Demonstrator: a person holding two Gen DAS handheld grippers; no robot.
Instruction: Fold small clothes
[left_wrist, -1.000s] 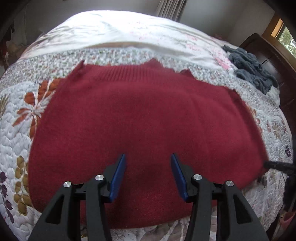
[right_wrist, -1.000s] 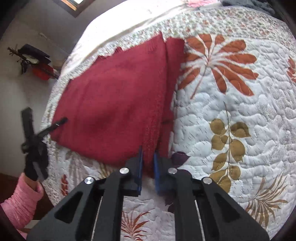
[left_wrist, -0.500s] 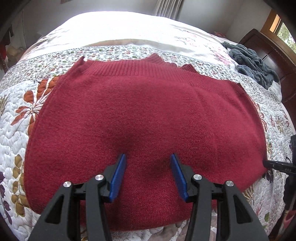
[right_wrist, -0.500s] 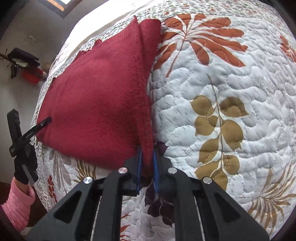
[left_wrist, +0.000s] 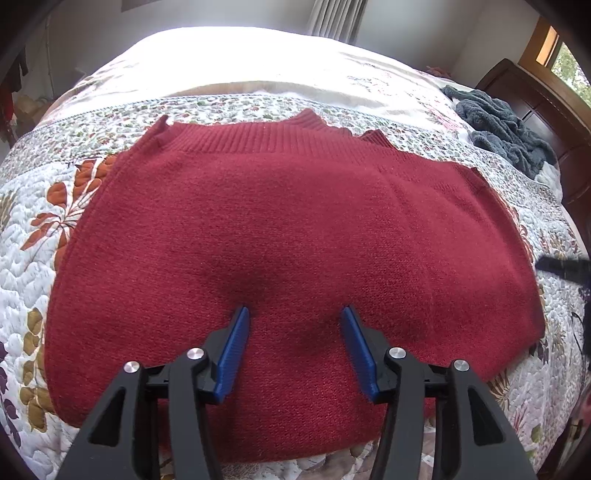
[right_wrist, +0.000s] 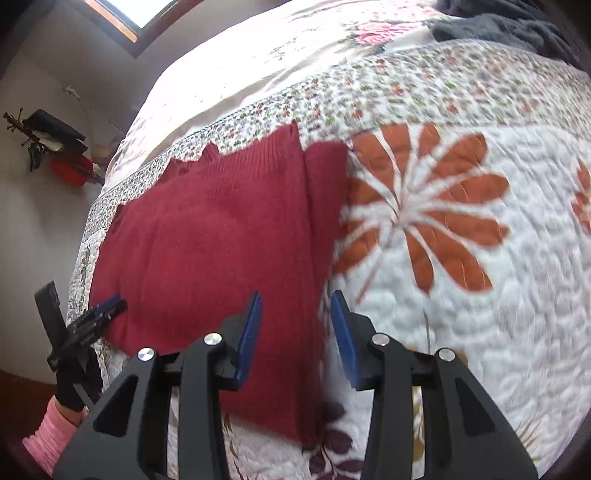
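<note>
Red knit sweater (left_wrist: 295, 258) now lies folded flat on the quilted bed (right_wrist: 480, 314), since my right gripper (right_wrist: 295, 332) has just let its edge go, both jaws wide and empty, so this fold looks done.

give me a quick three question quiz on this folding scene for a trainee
1. True or false: the right hand-held gripper is clamped on the red sweater.
2. What lies bunched at the far side of the quilted bedspread: A) grey fabric B) a yellow pillow C) blue jeans?
3. Fill in: the left hand-held gripper is ____ above the sweater.

Key: 1 false, its jaws are apart. 2 A, the grey fabric. 3 open.
</note>
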